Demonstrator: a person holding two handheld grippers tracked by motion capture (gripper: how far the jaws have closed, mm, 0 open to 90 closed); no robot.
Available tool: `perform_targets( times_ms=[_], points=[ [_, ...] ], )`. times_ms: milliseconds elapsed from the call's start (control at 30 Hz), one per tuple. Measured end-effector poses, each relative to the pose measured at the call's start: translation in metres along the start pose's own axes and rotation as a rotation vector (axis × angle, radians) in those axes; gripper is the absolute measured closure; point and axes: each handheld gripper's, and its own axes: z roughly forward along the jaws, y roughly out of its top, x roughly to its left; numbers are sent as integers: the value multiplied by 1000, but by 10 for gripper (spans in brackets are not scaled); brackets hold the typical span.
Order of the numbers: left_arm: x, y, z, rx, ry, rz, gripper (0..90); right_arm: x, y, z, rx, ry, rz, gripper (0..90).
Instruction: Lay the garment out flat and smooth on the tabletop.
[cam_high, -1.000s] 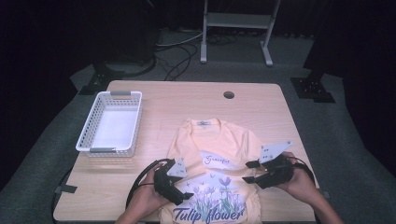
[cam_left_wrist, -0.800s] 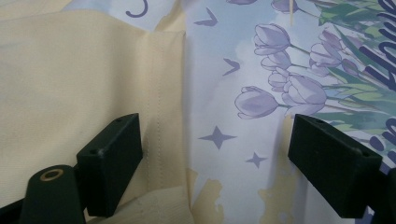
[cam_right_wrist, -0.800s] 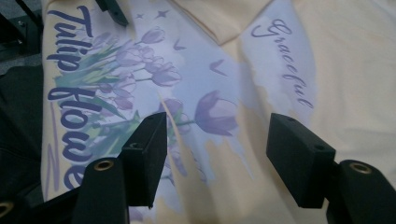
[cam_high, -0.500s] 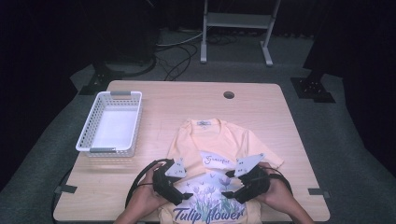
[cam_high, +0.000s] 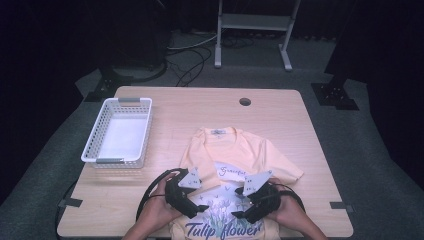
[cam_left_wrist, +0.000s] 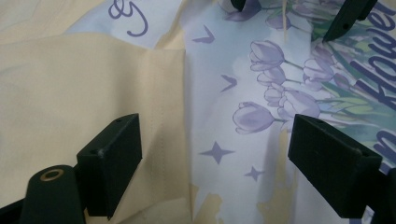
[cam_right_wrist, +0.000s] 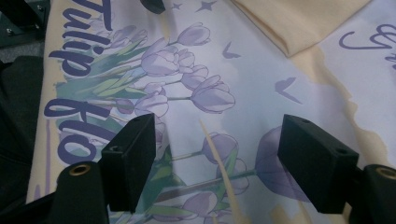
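A pale yellow T-shirt (cam_high: 235, 150) with a tulip print and "Tulip flower" lettering lies flat at the table's near edge, its sleeves folded in. Both grippers hover low over the print. My left gripper (cam_high: 199, 212) is open; in the left gripper view (cam_left_wrist: 215, 163) its jaws straddle the folded sleeve's edge (cam_left_wrist: 184, 107) and the tulips. My right gripper (cam_high: 241, 215) is open too, its jaws having just been opening, with only flat print (cam_right_wrist: 205, 93) under the gap (cam_right_wrist: 217, 158). Neither pinches fabric. The right gripper's jaw tip (cam_left_wrist: 345, 18) faces the left one.
A white plastic basket (cam_high: 120, 131) stands on the wooden table (cam_high: 200, 107) at the left. A round cable hole (cam_high: 245, 101) is at the back. Dark floor, cables and a metal stand lie beyond the table.
My right gripper has moved left and down, from the shirt's right sleeve to the printed middle, and its jaws stand wider. The left gripper has kept still.
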Motion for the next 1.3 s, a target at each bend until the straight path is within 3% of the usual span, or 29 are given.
perform_targets(
  times_ms=[267,733,800,867,933,1000,1300],
  points=[
    [2,12,9,-4,2,14,171,1,-4,-1,-20,-3,-25,274],
    [5,48,33,20,-18,103,182,2,-16,-9,-37,0,-23,274],
    [6,52,37,25,-33,115,242,2,-18,-11,-36,0,-21,275],
    [7,54,40,41,-29,123,247,3,-20,-12,-32,0,-20,274],
    [9,57,43,49,-42,144,339,3,-22,-14,-31,-1,-24,275],
    [10,58,46,44,-39,138,348,3,-23,-15,-30,-2,-21,275],
    [16,62,54,54,-65,153,586,5,-27,-18,-33,-8,-15,275]
  ],
)
